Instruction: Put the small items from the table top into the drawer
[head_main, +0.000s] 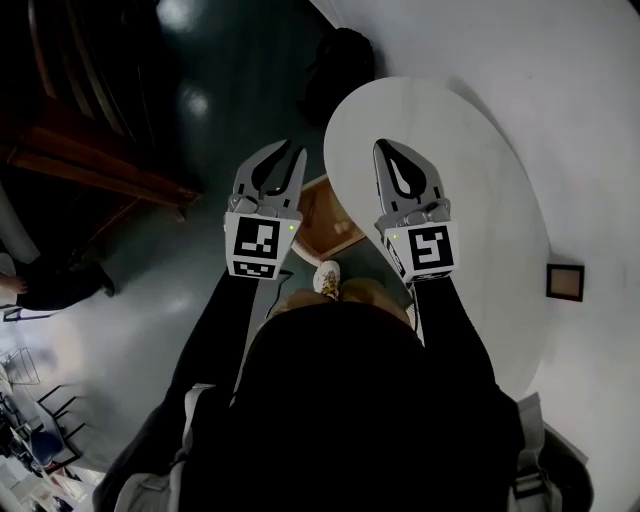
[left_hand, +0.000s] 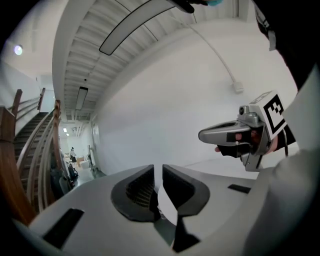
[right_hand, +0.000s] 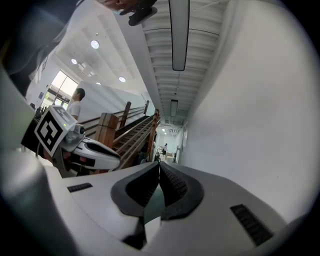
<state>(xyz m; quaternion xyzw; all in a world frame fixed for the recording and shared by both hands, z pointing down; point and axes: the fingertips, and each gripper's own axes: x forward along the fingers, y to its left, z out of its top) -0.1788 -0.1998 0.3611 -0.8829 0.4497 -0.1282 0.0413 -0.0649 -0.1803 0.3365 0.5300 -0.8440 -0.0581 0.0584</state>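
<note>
Where the head view looks steeply down, one glossy dark floor (head_main: 150, 290) fills the field from 7 to 11 o'clock. One plain white wall (right_hand: 250, 100) takes the 3 o'clock side of the right gripper view, with two long strip lights (right_hand: 179, 30) on the ceiling at 12 o'clock. One wooden staircase (head_main: 90, 160) stands at 10 o'clock in the head view.

One white oval bench (head_main: 470, 170) lies at 2 o'clock, and its top reads as plain white from this height. One wooden drawer (head_main: 325, 215) stands pulled out at the bench's 9 o'clock edge, near mid-field and below the gap between the two raised tools. Its contents cannot be made out, and the small items cannot be located in any view.

Two tongs are counted, side by side and both pointing to 12 o'clock. The left tongs (head_main: 290, 150) (left_hand: 157, 172) have their jaws a slim gap apart with nothing between them. The right tongs (head_main: 386, 146) (right_hand: 159, 165) have their jaws together at the tips, gripping nothing.

One small dark framed square (head_main: 565, 281) sits at 3 o'clock beyond the bench, and what it is cannot be determined.
</note>
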